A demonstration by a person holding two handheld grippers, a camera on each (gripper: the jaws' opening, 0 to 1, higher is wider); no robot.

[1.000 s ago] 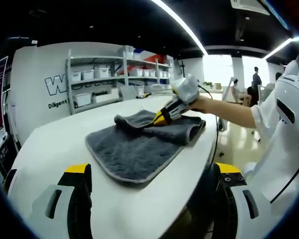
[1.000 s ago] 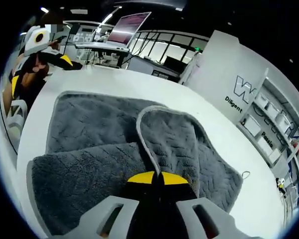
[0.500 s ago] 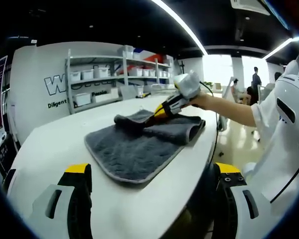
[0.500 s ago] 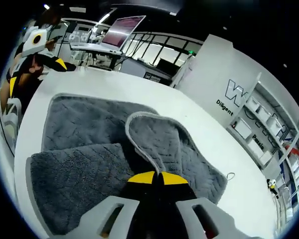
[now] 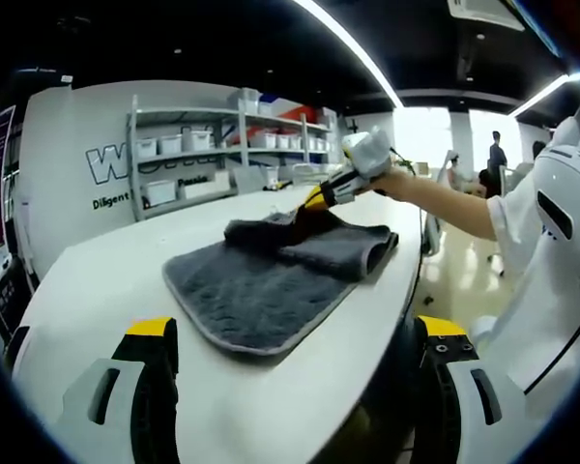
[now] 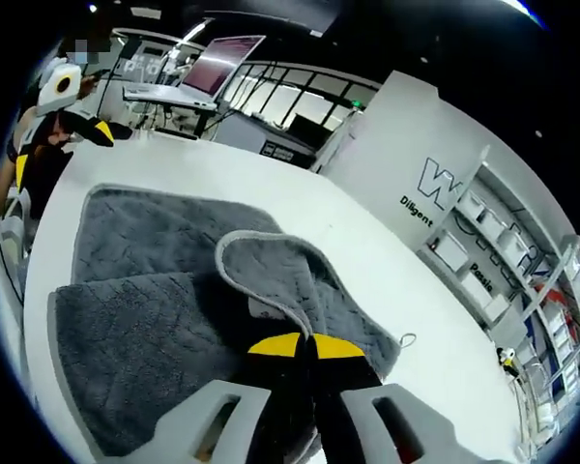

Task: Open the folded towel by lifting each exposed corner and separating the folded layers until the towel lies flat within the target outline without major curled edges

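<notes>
Since a second ago the right gripper (image 5: 314, 200) has risen and drawn back over the far side of the table, carrying a pinched towel layer higher; the fold peels up steeper than before. The left gripper has not shifted.

White table (image 5: 97, 280): broad, rounded edge, lying ahead of the left gripper.

Grey towel (image 5: 261, 285): lies on the table ahead of the left gripper, well apart from its jaws. Near half flat, single layer. Far half folded, one rolled fold beside the table edge.

Lifted layer (image 6: 271, 275): in the right gripper view it rises from the jaws as a curled flap with pale piped edge, arching away over the flat part of the towel (image 6: 145, 237). A small hanging loop (image 6: 403, 339) shows at the towel's far corner.

Right gripper (image 6: 304, 346): yellow-tipped jaws pressed together, clamped on the towel layer. The person's forearm (image 5: 445, 208) reaches in from the right, extended, wrist angled down toward the cloth.

Left gripper (image 5: 295, 362): jaws spread wide, nothing between them, held low at the near table edge.
</notes>
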